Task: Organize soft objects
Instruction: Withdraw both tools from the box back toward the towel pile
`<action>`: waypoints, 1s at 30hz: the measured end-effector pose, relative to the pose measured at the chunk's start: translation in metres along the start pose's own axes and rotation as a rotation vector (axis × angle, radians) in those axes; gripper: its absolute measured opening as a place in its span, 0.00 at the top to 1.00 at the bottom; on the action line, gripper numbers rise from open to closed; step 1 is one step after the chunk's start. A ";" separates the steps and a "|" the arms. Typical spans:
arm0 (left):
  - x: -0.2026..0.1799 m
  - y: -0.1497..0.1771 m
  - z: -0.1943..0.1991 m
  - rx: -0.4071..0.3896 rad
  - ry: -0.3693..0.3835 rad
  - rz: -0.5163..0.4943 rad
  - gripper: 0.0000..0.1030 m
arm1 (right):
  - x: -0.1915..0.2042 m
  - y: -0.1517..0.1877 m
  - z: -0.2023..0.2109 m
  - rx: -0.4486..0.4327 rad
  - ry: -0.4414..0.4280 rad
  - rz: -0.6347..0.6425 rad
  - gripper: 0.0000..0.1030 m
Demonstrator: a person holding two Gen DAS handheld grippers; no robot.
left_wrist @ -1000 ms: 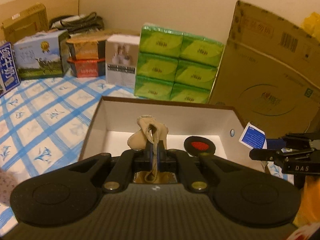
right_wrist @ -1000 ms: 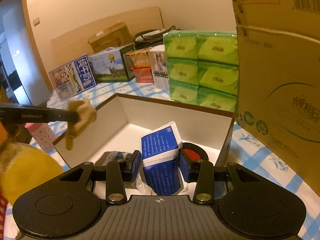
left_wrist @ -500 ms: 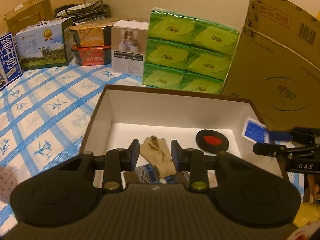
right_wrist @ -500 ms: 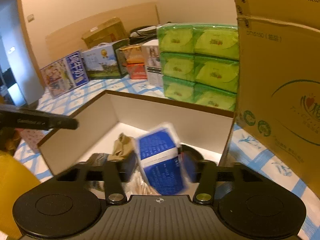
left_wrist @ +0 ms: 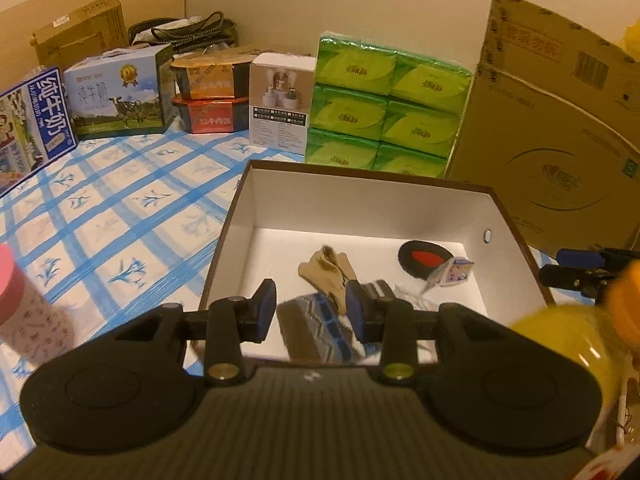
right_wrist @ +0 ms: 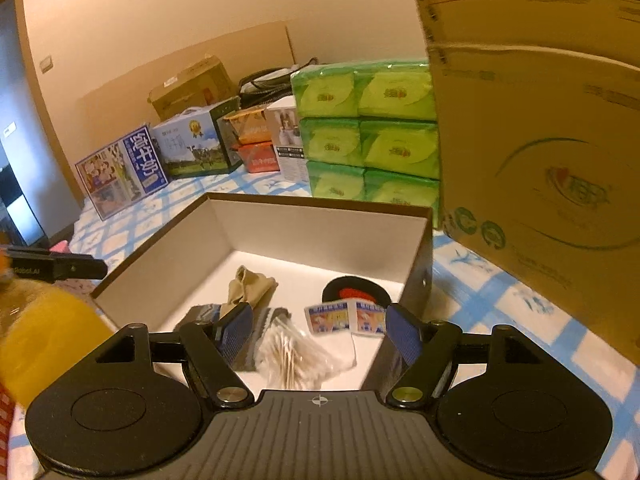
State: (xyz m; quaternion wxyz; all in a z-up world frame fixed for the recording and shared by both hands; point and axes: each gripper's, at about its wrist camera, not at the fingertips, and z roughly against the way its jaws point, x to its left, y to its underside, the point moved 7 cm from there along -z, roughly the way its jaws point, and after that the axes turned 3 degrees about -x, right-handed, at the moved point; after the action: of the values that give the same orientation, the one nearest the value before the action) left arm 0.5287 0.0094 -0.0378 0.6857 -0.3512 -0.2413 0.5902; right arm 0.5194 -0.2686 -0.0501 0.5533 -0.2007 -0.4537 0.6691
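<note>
- while both tools hover at the near edge of the open white cardboard box with a brown rim (left_wrist: 360, 204), the left gripper (left_wrist: 311, 309) has just been opening and now stands moderately parted with nothing pressed between its blue pads.
- the right gripper (right_wrist: 316, 330) has just been opening too; its jaws stand wide and hold nothing.
- on the box floor lies the beige crumpled sock (left_wrist: 328, 272), near the middle, apart from both tools.
- just in front of it, at the near wall, lies a brown-and-blue patterned knitted sock (left_wrist: 316, 328), partly overlapped by the beige one.
- a clear plastic bag of cotton swabs (right_wrist: 292, 354) rests beside the knitted sock, below the right tool's open jaws.
- a blue-and-white printed tissue packet (right_wrist: 346, 317) lies on the floor toward the right wall, touching a round black pad with a red centre (right_wrist: 354, 290).
- the box stands on a blue-and-white checked tablecloth (left_wrist: 120, 216).
- behind it stand a stack of green tissue packs (left_wrist: 384, 104) and a large brown cardboard carton (left_wrist: 560, 140).
</note>
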 end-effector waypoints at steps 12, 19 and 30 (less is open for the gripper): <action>-0.021 0.015 0.098 -0.061 0.001 0.031 0.66 | 0.019 0.020 0.086 -0.024 -0.010 -0.094 0.29; -0.038 0.036 0.151 -0.070 -0.011 0.049 0.65 | 0.046 0.033 0.133 -0.034 -0.041 -0.125 0.29; -0.057 0.076 0.224 -0.098 -0.028 0.061 0.65 | 0.098 0.053 0.193 -0.052 -0.055 -0.093 0.29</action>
State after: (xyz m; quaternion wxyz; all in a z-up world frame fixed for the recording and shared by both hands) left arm 0.3027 0.0018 0.0513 0.6458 -0.3835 -0.2685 0.6032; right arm 0.3103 -0.2513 0.0267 0.5660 -0.1752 -0.4947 0.6359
